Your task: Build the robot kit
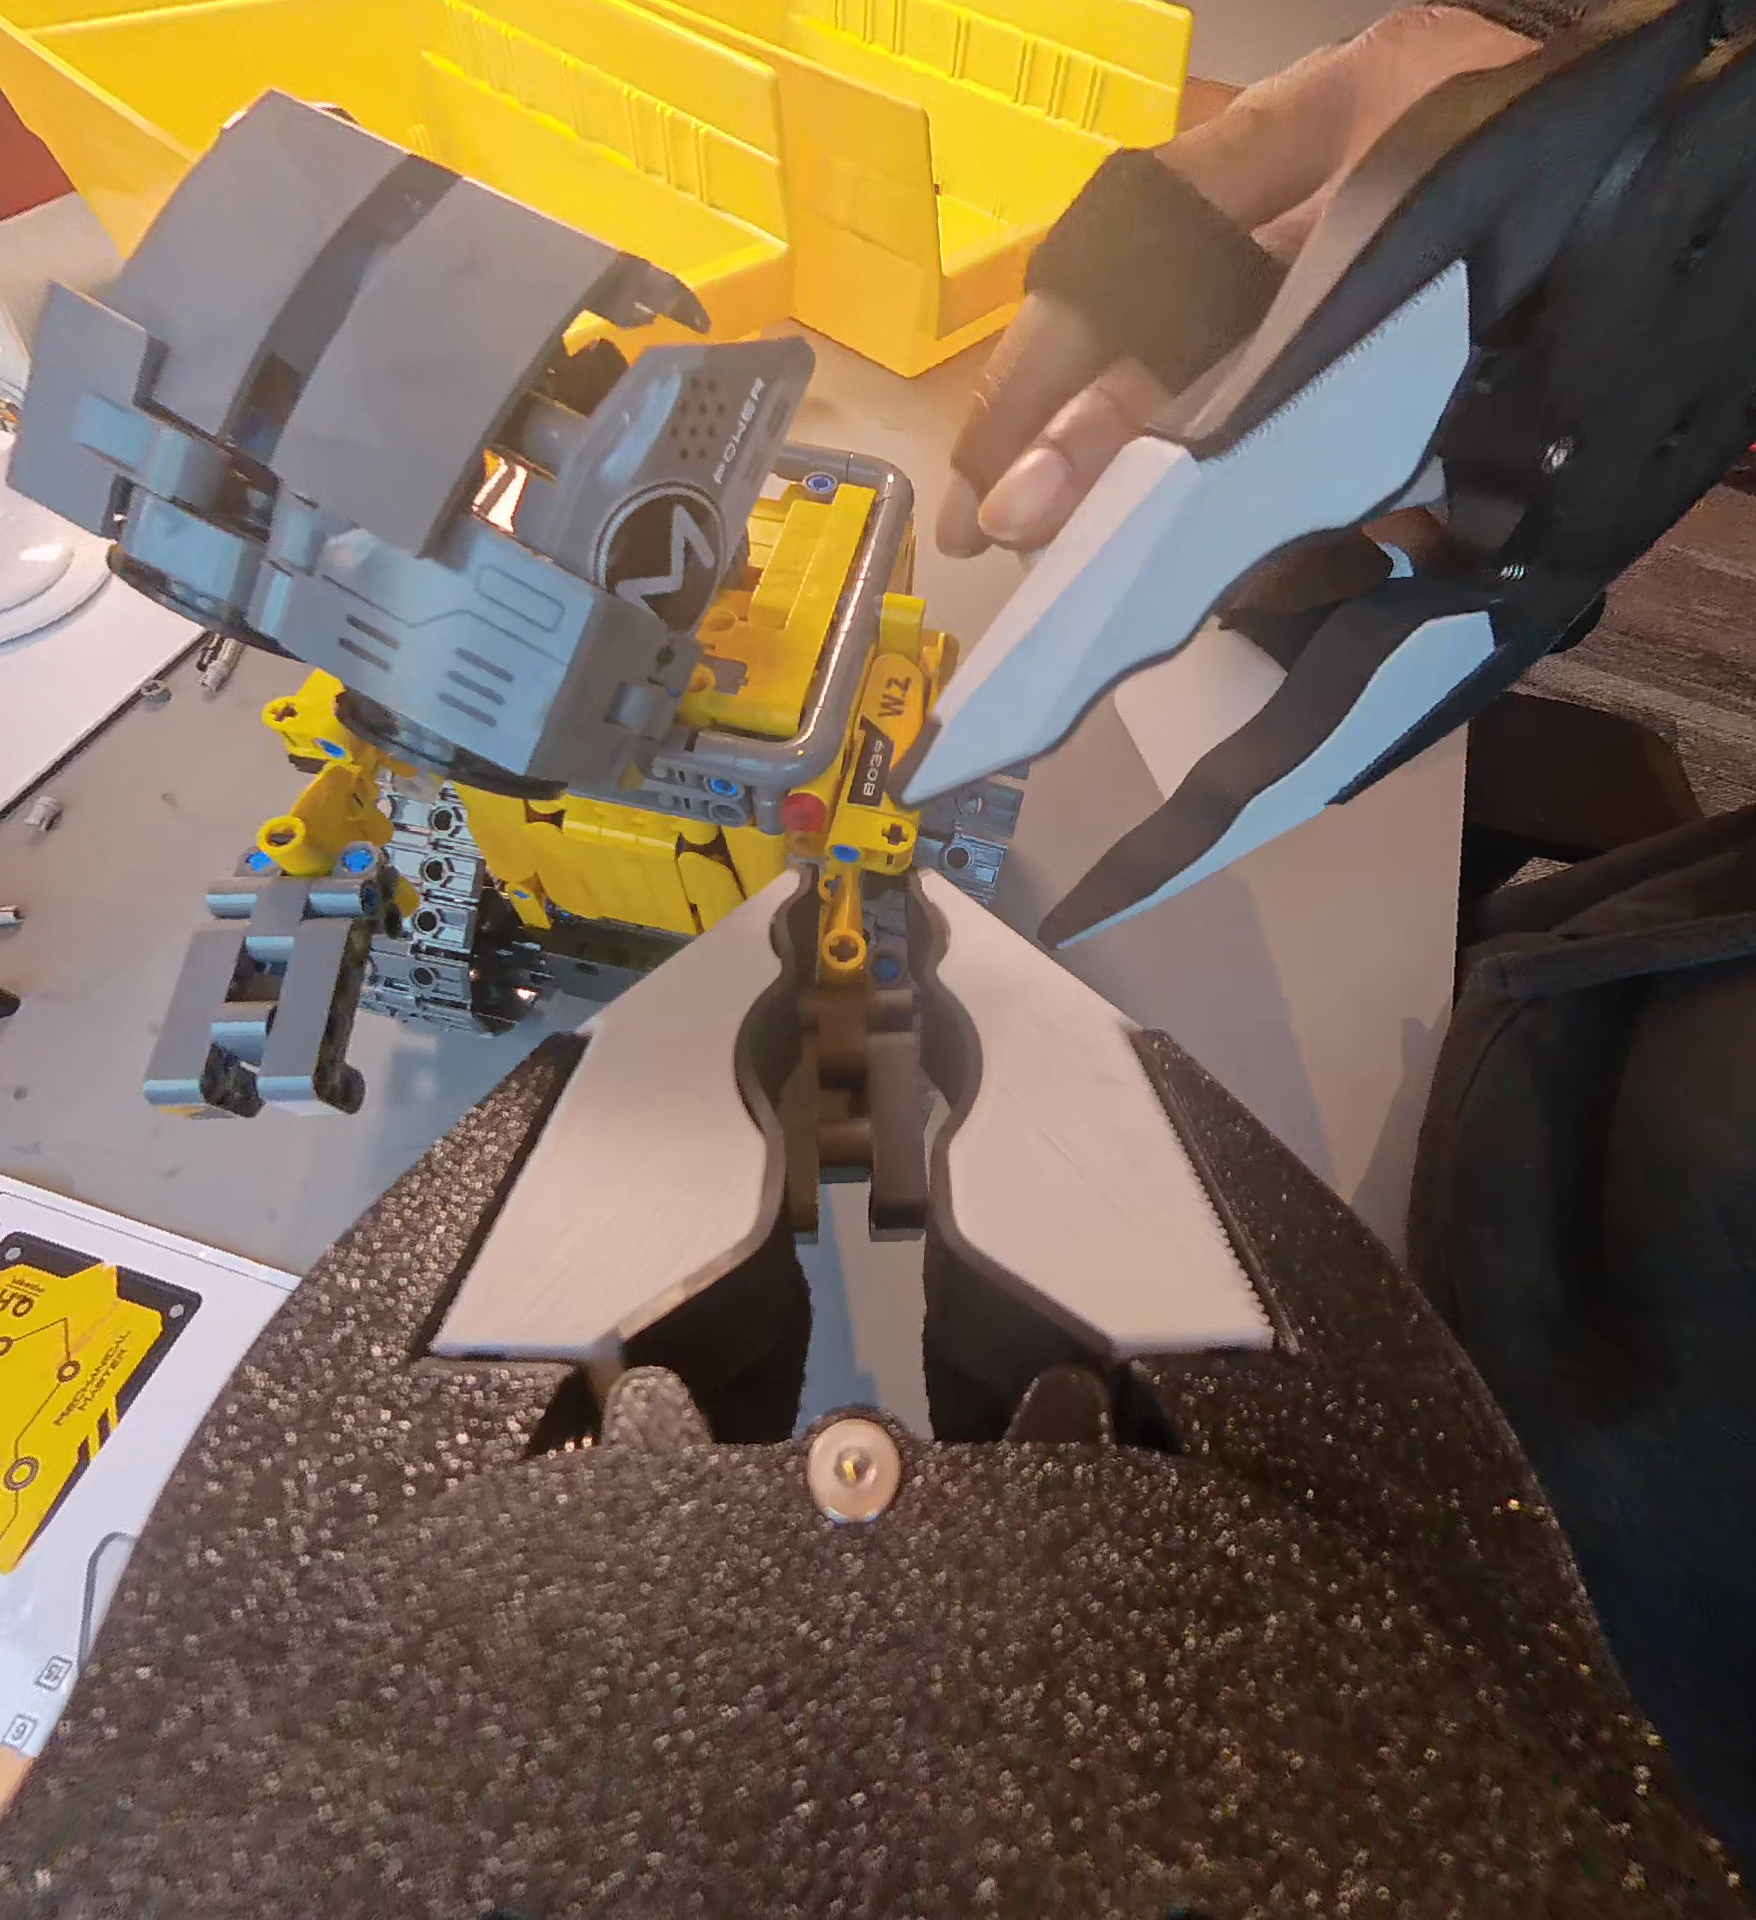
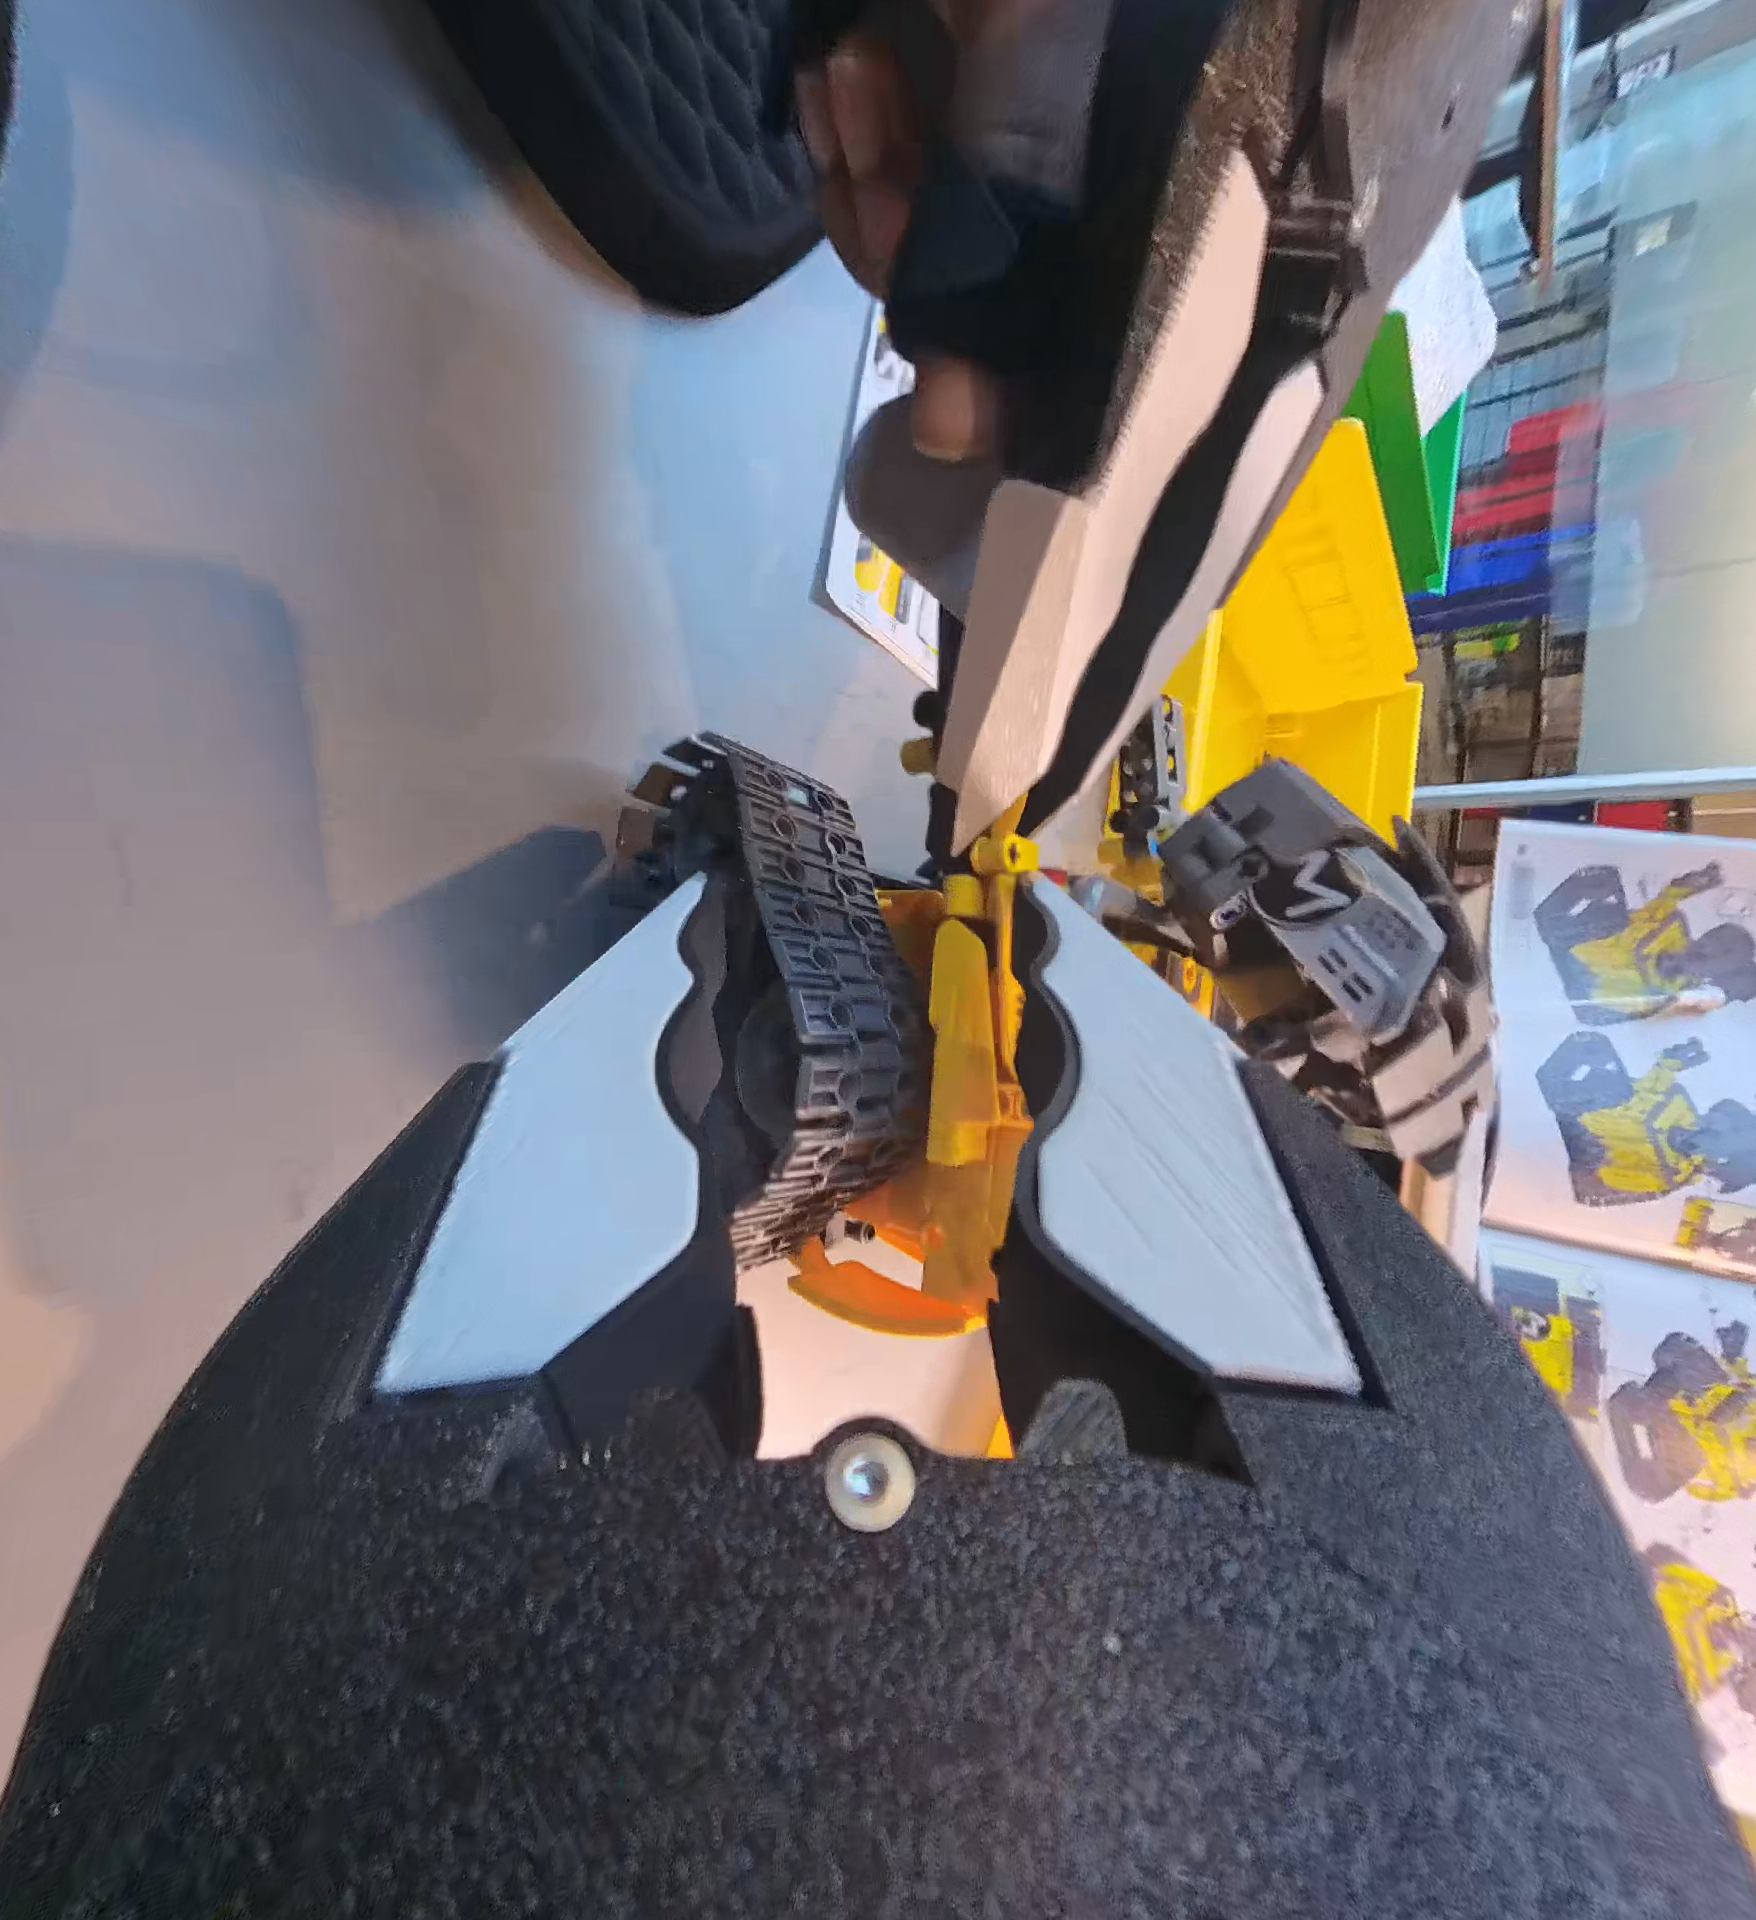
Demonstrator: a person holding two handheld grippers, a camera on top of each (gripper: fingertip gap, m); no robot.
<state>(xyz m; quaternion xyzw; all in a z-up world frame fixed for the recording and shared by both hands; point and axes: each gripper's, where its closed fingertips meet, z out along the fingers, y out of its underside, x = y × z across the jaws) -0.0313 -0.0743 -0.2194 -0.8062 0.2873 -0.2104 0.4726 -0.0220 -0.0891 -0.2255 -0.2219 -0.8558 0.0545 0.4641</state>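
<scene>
Now, close in, the left gripper [image 1: 858,883] has its jaws clamped on the yellow arm [image 1: 841,940] of the brick-built robot model [image 1: 583,665] on the surface [image 1: 74,1039]; the right gripper [image 2: 863,904], jaws part-open, straddles the black track [image 2: 832,997] and yellow side. Any twist could snap that arm off, I'd say; beyond, yellow bins [image 1: 853,156].

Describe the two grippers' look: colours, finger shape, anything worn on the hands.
Both match: the left gripper and right gripper have black speckled, grainy bodies, pale grey fingers with wavy black inner edges tapering to points, toothed outer edges, and a silver screw at the centre. The hand wears a black fingerless glove.
</scene>
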